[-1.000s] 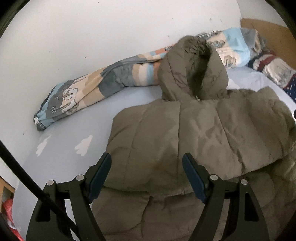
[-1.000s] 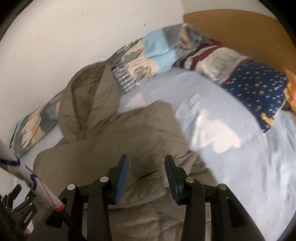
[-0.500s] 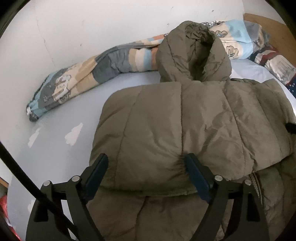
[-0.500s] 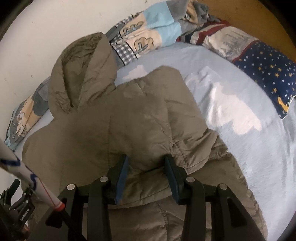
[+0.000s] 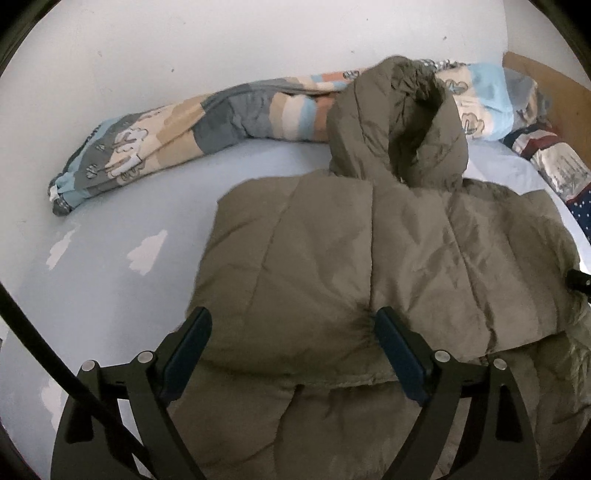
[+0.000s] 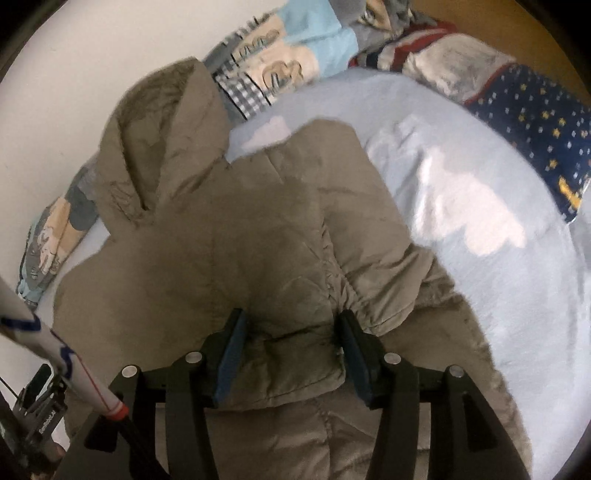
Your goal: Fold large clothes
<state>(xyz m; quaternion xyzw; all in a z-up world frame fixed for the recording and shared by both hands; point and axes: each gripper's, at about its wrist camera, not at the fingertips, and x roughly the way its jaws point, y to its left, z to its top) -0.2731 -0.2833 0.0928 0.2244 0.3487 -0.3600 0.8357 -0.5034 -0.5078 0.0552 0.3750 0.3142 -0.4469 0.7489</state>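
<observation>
An olive-green puffer jacket [image 5: 332, 258] lies on the light blue bed sheet [image 5: 110, 266], its lower part folded up over the body. Its hood [image 5: 399, 122] rests against the rolled blanket at the wall. My left gripper [image 5: 291, 336] is open, its fingers standing wide on either side of the folded hem near the jacket's left side. In the right wrist view the jacket [image 6: 240, 240] fills the middle, hood [image 6: 162, 122] at upper left. My right gripper [image 6: 290, 339] is open, with the folded edge bunched between its fingers.
A rolled patterned blanket [image 5: 184, 129] runs along the white wall [image 5: 184, 44]. Pillows, one navy with stars [image 6: 535, 122], lie by the wooden headboard [image 6: 509, 22]. Bare sheet [image 6: 480, 229] shows right of the jacket. A white pole [image 6: 48, 343] crosses the lower left.
Both grippers moved forward over the jacket and down onto its folded hem. The right gripper's fingers have spread a little wider. The fabric now bunches between the right fingers.
</observation>
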